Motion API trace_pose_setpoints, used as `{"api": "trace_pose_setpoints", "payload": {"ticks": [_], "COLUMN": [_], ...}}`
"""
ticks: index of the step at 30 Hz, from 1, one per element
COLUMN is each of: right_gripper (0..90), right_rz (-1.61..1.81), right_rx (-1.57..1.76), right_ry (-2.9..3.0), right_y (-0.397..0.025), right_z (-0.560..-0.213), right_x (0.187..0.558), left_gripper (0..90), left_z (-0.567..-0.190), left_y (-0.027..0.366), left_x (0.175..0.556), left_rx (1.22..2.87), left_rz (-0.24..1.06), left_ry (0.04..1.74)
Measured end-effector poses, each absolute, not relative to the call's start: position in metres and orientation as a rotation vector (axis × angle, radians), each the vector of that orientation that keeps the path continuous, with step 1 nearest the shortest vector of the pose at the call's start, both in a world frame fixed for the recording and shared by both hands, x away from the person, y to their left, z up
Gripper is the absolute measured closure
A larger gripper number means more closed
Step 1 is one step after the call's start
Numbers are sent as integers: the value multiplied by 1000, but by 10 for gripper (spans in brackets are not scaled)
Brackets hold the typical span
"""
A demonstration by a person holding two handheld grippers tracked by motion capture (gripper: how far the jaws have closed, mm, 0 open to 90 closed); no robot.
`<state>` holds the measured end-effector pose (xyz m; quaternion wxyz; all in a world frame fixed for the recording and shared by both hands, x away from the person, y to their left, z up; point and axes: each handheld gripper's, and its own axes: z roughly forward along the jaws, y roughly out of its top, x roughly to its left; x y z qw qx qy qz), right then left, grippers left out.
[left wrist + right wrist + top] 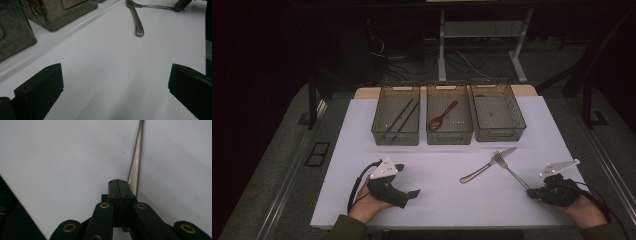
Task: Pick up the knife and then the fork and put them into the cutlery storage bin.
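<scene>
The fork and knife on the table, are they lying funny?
A bit. The fork and knife lie crossed on the white table, while the spoon and chopsticks already sit in bins. The right bin looks empty. The right gripper is shut on the fork's handle. Nothing looks spilled or broken.

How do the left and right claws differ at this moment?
The left claw stands wide open with nothing between its jaws; the right claw is shut on the fork handle. The left claw hangs over bare white table; the right claw sits at the table's right edge. Both are hand-held.
</scene>
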<state>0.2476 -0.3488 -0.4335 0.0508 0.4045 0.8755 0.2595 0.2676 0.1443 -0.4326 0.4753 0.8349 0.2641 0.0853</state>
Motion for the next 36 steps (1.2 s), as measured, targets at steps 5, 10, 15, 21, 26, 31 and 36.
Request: {"api": "trace_pose_setpoints", "payload": {"ticks": [5,10,15,21,26,31,36], "right_gripper": [893,891,754,591,548,549,598], "right_rz": [782,791,854,818,756,699,603], "right_rx": [1260,1246,1263,1237,1221,1208,1183], "right_ry": [2645,2644,2617,2607,2650,2691,2737], "right_y": [-359,-360,-362,-355,-340,-327,-318], "right_z": [-434,-434,-424,-413,-410,-410,-411], "right_x": [254,254,253,264,282,301,314], "left_gripper": [0,0,0,0,0,0,0], "left_z": [-433,-433,-433,-433,-433,-434,-435], "left_y": [144,144,143,143,143,144,144], "left_x": [268,267,268,268,268,268,269], "left_rx": [2041,2040,2043,2043,2039,2045,2050], "left_rz": [209,208,207,205,203,205,205], "left_ry": [644,644,639,638,644,640,638]}}
